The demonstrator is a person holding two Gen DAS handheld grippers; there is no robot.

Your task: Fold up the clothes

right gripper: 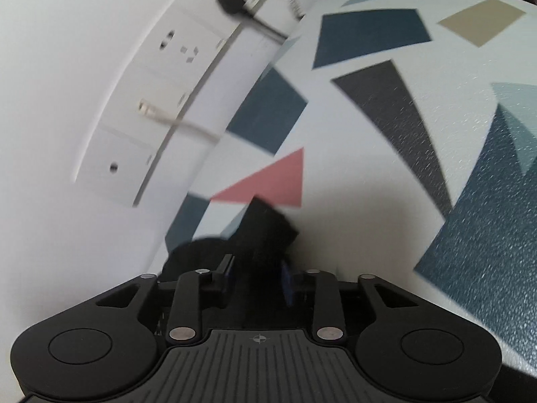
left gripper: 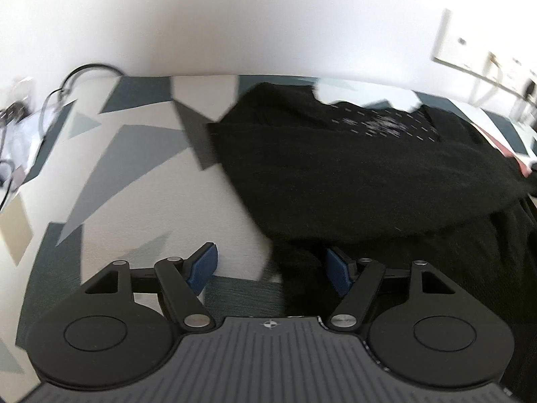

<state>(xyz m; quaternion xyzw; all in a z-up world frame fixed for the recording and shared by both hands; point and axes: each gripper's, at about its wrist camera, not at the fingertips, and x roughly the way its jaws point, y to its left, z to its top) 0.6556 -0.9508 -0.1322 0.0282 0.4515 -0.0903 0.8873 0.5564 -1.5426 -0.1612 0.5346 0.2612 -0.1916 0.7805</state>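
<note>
A tablecloth (left gripper: 141,168) printed with grey, teal, beige and pink geometric shapes covers the whole work surface and runs back to a plain white wall (left gripper: 235,16). On it, filling the right half of the left wrist view, lies a black garment (left gripper: 352,174), loosely doubled over so that a thick fold crosses its middle; a pale dashed print (left gripper: 386,122) shows on the far part. The picture is blurred, so finer folds cannot be made out. Along the wall in the right wrist view sits a white socket panel (right gripper: 147,100) with a black plug (right gripper: 231,1) and a pale cable (right gripper: 181,124) in it; dark cables (left gripper: 67,84) also loop at the far left edge of the cloth. The left gripper (left gripper: 272,267) is held low over the near edge of the cloth with its blue-padded fingers (left gripper: 203,263) spread wide apart; the near edge of the black fabric lies in the gap toward the right finger, ungripped. The right gripper (right gripper: 258,275) is near the wall edge, fingers drawn close and pinching a bunch of the black fabric (right gripper: 265,231), which sticks up beyond the tips.
</note>
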